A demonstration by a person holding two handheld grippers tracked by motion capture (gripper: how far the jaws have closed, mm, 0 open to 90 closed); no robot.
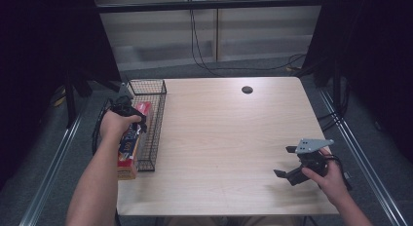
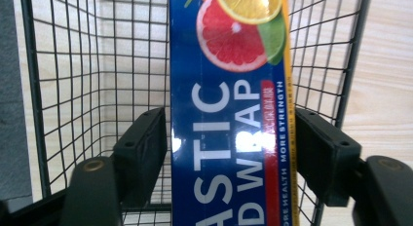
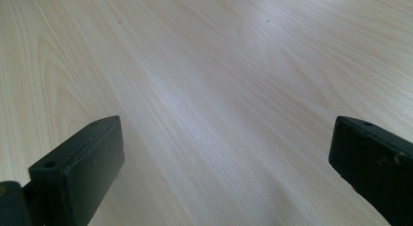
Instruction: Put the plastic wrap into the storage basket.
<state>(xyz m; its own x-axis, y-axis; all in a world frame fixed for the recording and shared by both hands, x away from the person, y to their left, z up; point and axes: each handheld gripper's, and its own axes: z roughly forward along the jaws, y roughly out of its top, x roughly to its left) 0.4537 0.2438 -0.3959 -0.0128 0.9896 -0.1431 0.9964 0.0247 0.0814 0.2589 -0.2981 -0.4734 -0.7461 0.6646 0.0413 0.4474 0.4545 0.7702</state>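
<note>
Pale wooden table, bare at centre. Black wire basket at its left edge, holding a long plastic-wrap box lengthwise. Left gripper reaching down over the basket, forearm stretched forward, jaws straddling the box, slightly parted from its sides. Right gripper low near the right front corner, jaws wide open, nothing between. Citrus print legible from the left gripper view.

light: dim room, table evenly lit | glare: box sheen | focus: slightly soft
</note>
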